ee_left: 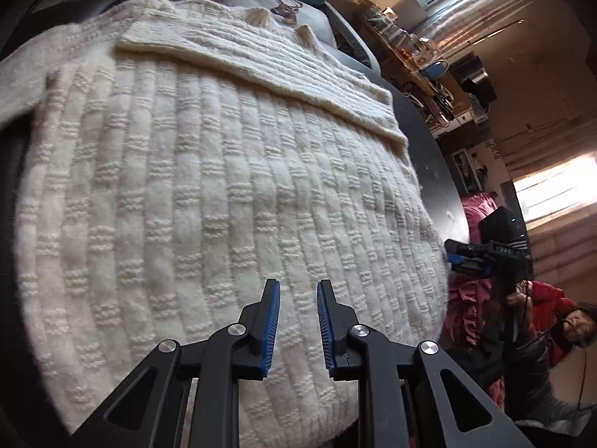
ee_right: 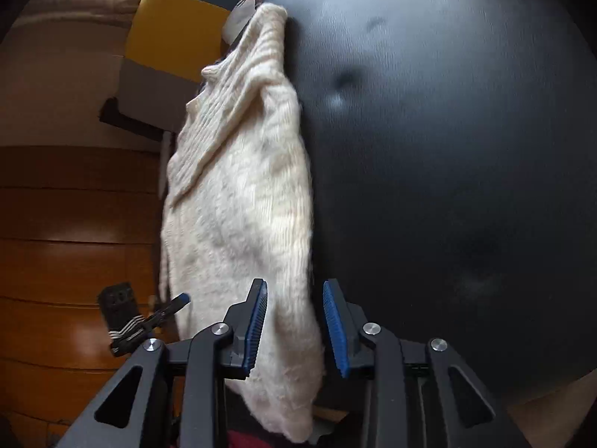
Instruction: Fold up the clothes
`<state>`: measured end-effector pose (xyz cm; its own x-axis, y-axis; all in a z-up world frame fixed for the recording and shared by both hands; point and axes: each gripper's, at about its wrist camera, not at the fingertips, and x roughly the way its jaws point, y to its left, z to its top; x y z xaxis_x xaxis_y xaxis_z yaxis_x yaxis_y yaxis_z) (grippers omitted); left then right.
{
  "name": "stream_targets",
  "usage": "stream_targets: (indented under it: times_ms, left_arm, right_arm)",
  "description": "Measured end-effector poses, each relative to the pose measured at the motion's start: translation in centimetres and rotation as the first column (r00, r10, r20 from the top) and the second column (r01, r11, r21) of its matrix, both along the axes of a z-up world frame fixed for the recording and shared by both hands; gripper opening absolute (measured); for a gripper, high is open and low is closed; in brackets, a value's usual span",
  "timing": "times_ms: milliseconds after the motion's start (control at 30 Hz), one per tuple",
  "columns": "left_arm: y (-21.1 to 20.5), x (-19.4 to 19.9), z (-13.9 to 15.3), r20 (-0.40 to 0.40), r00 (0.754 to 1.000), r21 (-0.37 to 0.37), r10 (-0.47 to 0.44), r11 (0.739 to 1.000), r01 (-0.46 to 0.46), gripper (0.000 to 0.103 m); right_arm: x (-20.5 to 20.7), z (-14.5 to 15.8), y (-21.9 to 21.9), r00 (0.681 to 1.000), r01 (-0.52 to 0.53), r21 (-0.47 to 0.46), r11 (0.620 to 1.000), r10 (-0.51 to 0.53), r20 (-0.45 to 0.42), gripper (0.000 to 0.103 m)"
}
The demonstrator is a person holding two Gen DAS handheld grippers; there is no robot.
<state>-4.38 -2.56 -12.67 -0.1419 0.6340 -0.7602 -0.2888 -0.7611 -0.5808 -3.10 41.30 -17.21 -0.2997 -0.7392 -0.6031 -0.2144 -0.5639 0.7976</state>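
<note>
Black padded surface (ee_right: 447, 149) carries the cream knit sweater (ee_left: 224, 186), spread flat with a sleeve folded across its far end. My left gripper (ee_left: 297, 326) hovers open above its near hem; my right gripper (ee_right: 294, 326) stands open astride its side edge, nearer to a grasp.

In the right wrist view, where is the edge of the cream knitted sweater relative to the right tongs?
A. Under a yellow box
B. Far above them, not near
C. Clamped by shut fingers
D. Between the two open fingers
D: the cream knitted sweater hangs down between the open blue-padded fingers of the right tongs, with a gap visible on each side.
</note>
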Motion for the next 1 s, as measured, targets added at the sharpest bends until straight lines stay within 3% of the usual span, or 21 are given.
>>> stream_targets:
  times_ms: [33,167,300,400,433,533,667,733,867,967,1000]
  left_arm:
    - [0.7,0.0,0.1,-0.002,1.000,0.010,-0.016,1.000,0.016,0.020]
    - [4.6,0.1,0.2,-0.036,0.995,-0.079,-0.089,0.993,0.086,0.020]
    - [8.3,0.7,0.2,-0.070,0.980,-0.191,-0.184,0.967,0.168,0.023]
    - [11.0,1.4,0.1,-0.114,0.960,-0.305,-0.254,0.929,0.210,0.027]
    - [11.7,1.5,0.4,-0.117,0.956,-0.304,-0.269,0.926,0.224,0.028]
    - [13.9,1.7,1.0,-0.128,0.942,-0.286,-0.309,0.921,0.263,0.028]
    - [17.2,2.6,1.6,-0.143,0.915,-0.272,-0.376,0.904,0.329,0.028]
    - [18.9,3.4,2.0,-0.174,0.889,-0.297,-0.424,0.883,0.363,0.028]
    - [19.8,3.6,2.7,-0.176,0.885,-0.298,-0.432,0.880,0.370,0.028]
    - [19.9,2.7,4.2,-0.180,0.892,-0.243,-0.415,0.897,0.369,0.028]
    - [20.7,2.3,4.7,-0.166,0.884,-0.230,-0.436,0.889,0.395,0.028]
  right_arm:
    - [0.5,-0.6,-0.4,1.000,0.001,-0.040,0.999,-0.002,-0.011,0.033]
    - [0.9,-1.6,-3.1,0.997,-0.010,-0.226,0.974,-0.009,-0.083,0.040]
    - [2.0,1.6,-4.9,0.972,-0.111,-0.409,0.906,0.012,-0.236,0.041]
    - [4.9,4.9,-2.5,0.937,-0.128,-0.506,0.853,-0.062,-0.343,0.041]
    - [6.1,5.8,-1.4,0.923,-0.127,-0.535,0.835,-0.098,-0.372,0.042]
    - [8.3,7.1,1.0,0.915,-0.058,-0.459,0.887,-0.136,-0.379,0.049]
    - [9.0,4.6,2.1,0.963,0.075,-0.223,0.972,-0.129,-0.236,0.052]
    - [8.7,2.9,0.9,0.976,0.054,-0.209,0.976,-0.095,-0.194,0.052]
    - [7.9,-0.5,-1.6,0.994,0.008,-0.185,0.983,-0.029,-0.110,0.052]
    - [7.9,-1.9,-4.0,0.996,-0.044,-0.213,0.976,0.025,-0.088,0.052]
    - [7.8,-2.1,-4.5,0.995,-0.051,-0.207,0.977,0.033,-0.090,0.052]
